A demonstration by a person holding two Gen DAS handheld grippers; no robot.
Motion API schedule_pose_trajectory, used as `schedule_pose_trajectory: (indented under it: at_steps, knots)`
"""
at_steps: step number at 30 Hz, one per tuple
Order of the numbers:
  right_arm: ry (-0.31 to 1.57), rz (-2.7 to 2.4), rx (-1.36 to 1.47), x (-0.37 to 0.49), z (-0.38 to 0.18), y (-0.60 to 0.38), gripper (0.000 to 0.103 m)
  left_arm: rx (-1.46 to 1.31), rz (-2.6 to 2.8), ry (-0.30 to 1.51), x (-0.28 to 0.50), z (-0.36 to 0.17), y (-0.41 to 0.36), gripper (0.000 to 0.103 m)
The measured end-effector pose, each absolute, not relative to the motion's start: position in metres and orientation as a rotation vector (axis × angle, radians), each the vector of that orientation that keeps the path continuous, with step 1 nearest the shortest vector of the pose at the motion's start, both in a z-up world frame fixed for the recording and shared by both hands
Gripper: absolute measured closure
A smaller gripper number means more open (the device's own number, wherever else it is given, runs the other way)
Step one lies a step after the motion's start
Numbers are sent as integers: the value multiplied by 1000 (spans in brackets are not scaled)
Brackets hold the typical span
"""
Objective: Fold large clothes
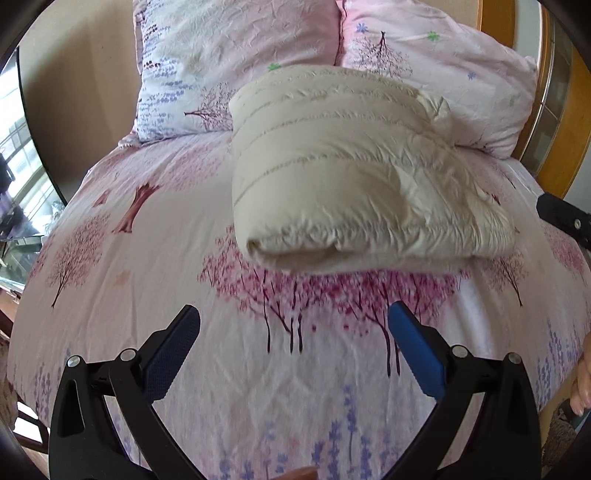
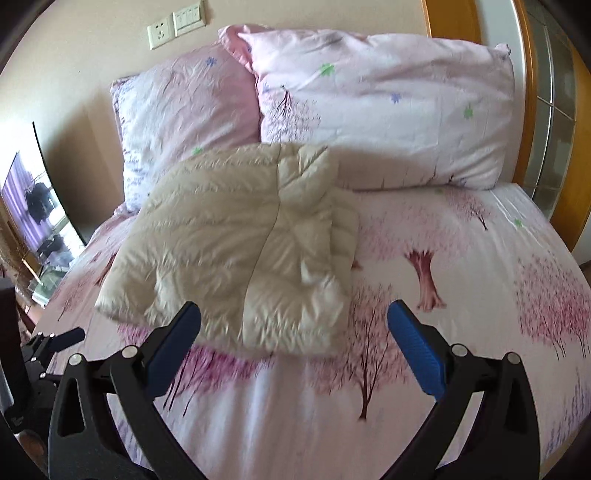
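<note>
Here the folded cream puffer jacket [image 1: 343,173] lies on the bedsheet [image 1: 147,314] before the pillows [image 1: 229,55]. Both grippers, left [image 1: 293,325] and right [image 2: 294,325], gape empty. Only the right view shows the wall socket [image 2: 159,34]; the jacket's underside stays hidden.

Hand [image 1: 581,384] cut off at right edge

Bright, soft daylight from glazed window [image 1: 22,155] at left. Motion blur on folded cream quilted down jacket [image 2: 236,254] and pink tree-print bedsheet [image 2: 461,295]. Strong fisheye bending, dark vignetted corners.
</note>
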State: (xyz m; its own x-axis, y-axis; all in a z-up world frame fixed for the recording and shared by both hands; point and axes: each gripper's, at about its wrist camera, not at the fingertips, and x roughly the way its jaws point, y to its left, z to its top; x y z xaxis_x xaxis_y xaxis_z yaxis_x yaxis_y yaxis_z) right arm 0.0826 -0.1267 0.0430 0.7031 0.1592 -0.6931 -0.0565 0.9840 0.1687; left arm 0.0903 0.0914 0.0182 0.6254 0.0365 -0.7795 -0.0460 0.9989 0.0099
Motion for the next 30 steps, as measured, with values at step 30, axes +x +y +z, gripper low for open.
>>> schedule_pose_trajectory:
  at_steps: [30]
  knots:
    - [1103,81,22,71,4,-97,2,-16,40,1086,84,17,88,1]
